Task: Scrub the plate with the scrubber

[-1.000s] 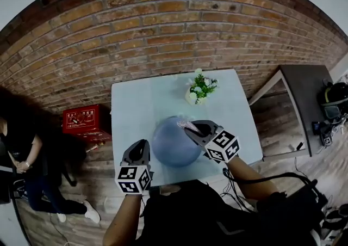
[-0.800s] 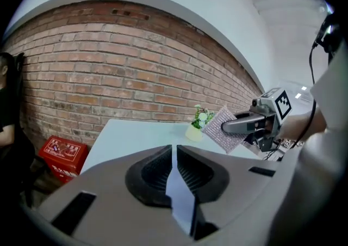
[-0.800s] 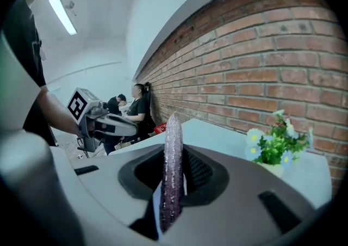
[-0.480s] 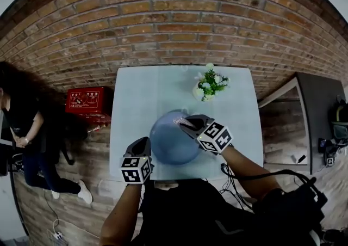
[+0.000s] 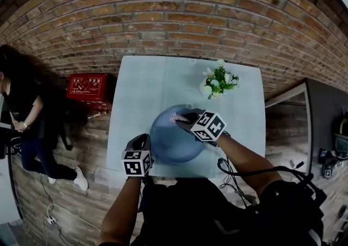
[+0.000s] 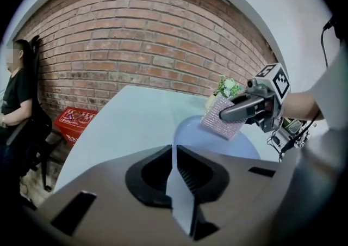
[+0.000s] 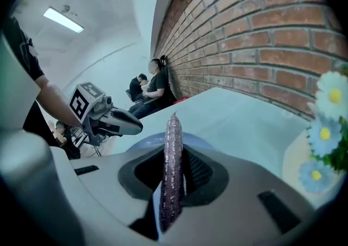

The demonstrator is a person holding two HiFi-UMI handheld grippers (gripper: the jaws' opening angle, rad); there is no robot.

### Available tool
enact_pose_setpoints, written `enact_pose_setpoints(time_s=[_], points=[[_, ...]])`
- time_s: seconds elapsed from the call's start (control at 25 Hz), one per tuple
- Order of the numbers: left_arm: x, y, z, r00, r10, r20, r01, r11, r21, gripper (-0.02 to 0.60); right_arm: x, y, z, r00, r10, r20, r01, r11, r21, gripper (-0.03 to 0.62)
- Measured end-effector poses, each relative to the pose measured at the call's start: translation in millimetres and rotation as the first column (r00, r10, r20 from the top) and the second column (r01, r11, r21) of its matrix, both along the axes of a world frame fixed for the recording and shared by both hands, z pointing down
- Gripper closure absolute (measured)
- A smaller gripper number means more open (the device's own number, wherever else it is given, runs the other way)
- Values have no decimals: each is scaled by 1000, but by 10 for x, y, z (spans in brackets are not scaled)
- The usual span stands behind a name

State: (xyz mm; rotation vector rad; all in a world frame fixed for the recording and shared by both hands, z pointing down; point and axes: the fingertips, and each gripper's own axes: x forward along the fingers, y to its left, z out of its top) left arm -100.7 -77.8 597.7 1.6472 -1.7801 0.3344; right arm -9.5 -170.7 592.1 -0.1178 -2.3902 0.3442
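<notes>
A round blue plate (image 5: pixel 173 144) lies near the front edge of the pale table (image 5: pixel 147 87). My left gripper (image 5: pixel 143 142) is shut on the plate's left rim; in the left gripper view the thin rim (image 6: pixel 175 158) runs between the jaws. My right gripper (image 5: pixel 183 119) hovers over the plate's far side, shut on a pinkish sparkly scrubber (image 5: pixel 178 117). The scrubber (image 6: pixel 223 119) shows as a flat square in the left gripper view. Seen edge-on in the right gripper view, the scrubber (image 7: pixel 173 152) stands upright between the jaws, above the plate (image 7: pixel 142 143).
A small pot of white and yellow flowers (image 5: pixel 217 84) stands at the table's far right. A brick wall (image 5: pixel 174 22) runs behind the table. A red box (image 5: pixel 88 87) sits on the floor at the left, near a seated person (image 5: pixel 22 109). A dark table (image 5: pixel 326 114) is at the right.
The head view has shifted. My right gripper with the scrubber has moved slightly left toward the plate's far rim. My left gripper has stayed clamped on the plate's rim.
</notes>
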Motion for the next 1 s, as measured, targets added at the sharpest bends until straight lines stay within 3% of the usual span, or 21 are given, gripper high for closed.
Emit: enact_pose_setpoints(time_s=[0.12, 0.2, 0.24, 0.44, 0.64, 0.76, 1.0], points=[[33, -8, 127, 999, 1, -33, -2, 1000, -30, 547, -74, 38, 88, 998, -57, -23, 56, 998, -21, 519], [97, -13, 191, 997, 17, -69, -20, 999, -39, 434, -118, 49, 153, 996, -82, -44, 81, 996, -24, 519], [116, -11, 216, 997, 22, -72, -26, 999, -45, 428, -141, 48, 183, 995, -90, -53, 88, 996, -26, 519], [122, 3, 381, 997, 4, -75, -11, 996, -94, 430, -197, -51, 318, 992, -71, -108, 70, 997, -15, 519], [174, -33, 449, 996, -5, -87, -5, 994, -110, 510, -203, -213, 377, 990, -23, -142, 29, 999, 40, 519], [164, -29, 477, 995, -36, -89, 26, 993, -118, 520, -189, -286, 414, 987, 6, -158, 7, 997, 82, 519], [169, -38, 480, 997, -57, -44, 51, 990, -134, 528, -142, -400, 448, 983, 50, -175, -22, 987, 161, 519]])
